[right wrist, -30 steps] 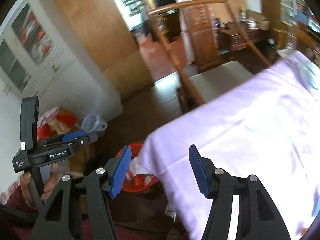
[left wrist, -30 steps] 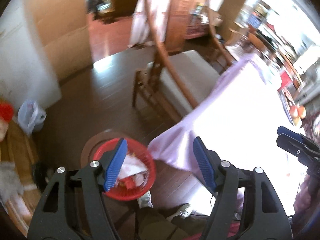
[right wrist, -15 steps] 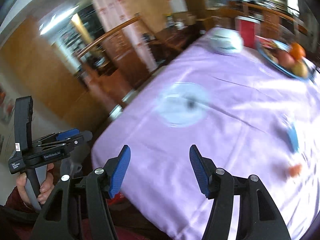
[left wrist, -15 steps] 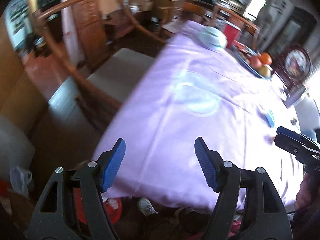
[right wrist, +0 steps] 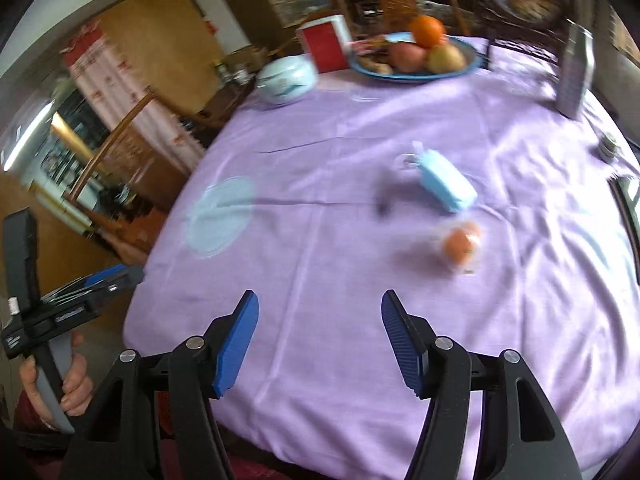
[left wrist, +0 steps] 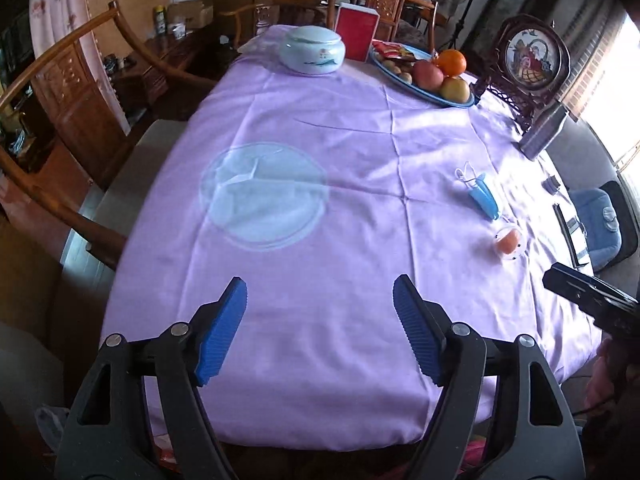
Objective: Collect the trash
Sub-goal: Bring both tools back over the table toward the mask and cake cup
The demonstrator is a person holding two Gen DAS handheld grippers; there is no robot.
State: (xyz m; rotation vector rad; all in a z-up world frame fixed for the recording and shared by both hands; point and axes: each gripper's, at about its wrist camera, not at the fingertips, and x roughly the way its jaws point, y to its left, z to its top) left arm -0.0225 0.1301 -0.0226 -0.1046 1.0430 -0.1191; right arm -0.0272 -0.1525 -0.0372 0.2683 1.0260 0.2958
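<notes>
A crumpled blue face mask lies on the purple tablecloth, right of centre. Just nearer lies a small clear wrapper with something orange inside. Both show blurred in the right wrist view, the mask and the wrapper. My left gripper is open and empty above the table's near edge. My right gripper is open and empty, short of the wrapper. The trash bin is out of view.
At the far end stand a pale blue lidded jar, a red box and a blue fruit plate. A round framed picture and a grey box stand at the right. Wooden chairs line the left side.
Both grippers swung up and right, from the red bin on the floor to the tabletop. The bin left view; the mask and wrapper came into view. Jaws stayed open.
</notes>
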